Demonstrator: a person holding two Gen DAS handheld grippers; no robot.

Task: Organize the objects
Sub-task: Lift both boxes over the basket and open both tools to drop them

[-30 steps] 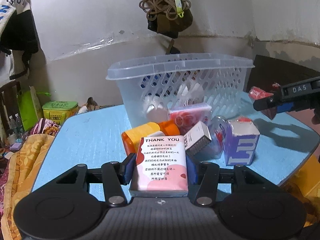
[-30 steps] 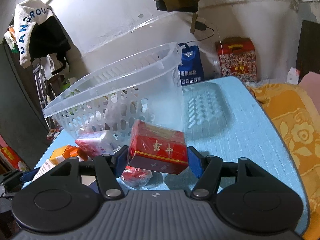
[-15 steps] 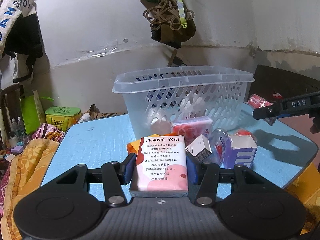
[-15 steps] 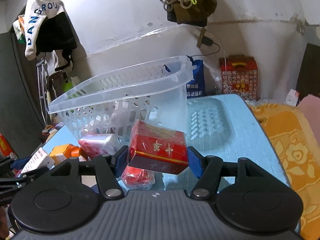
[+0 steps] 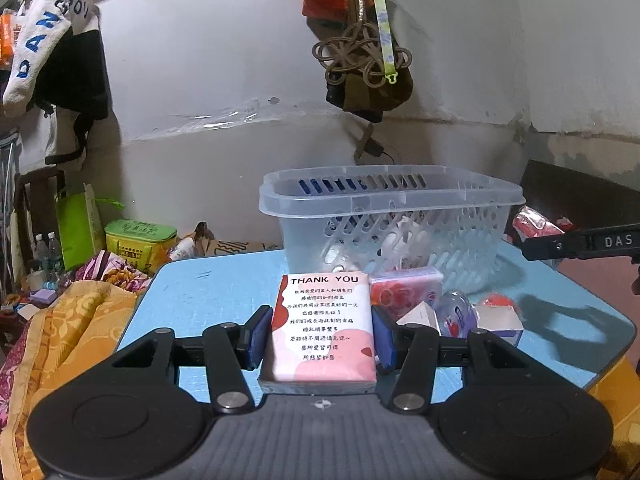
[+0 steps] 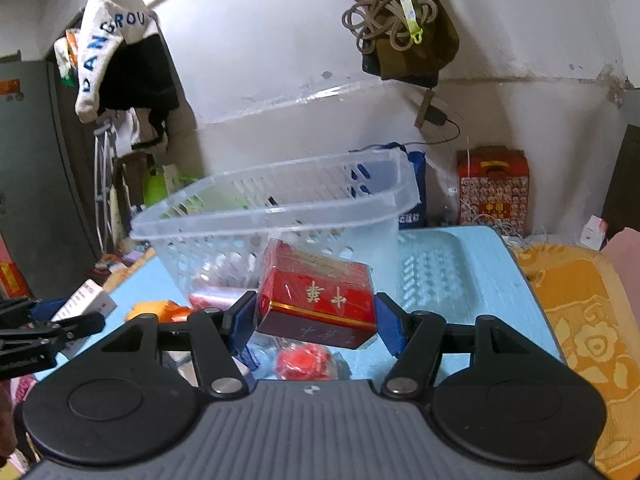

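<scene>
The left gripper (image 5: 322, 338) is clamping a soft, light tissue pack (image 5: 324, 328) by its long sides, above the near table (image 5: 208, 284), short of the basket (image 5: 392, 200). The right gripper (image 6: 316, 314) is pinching a stiff, glossy, probably slippery red box (image 6: 316, 292) by its ends, right of the basket (image 6: 280, 208).
</scene>
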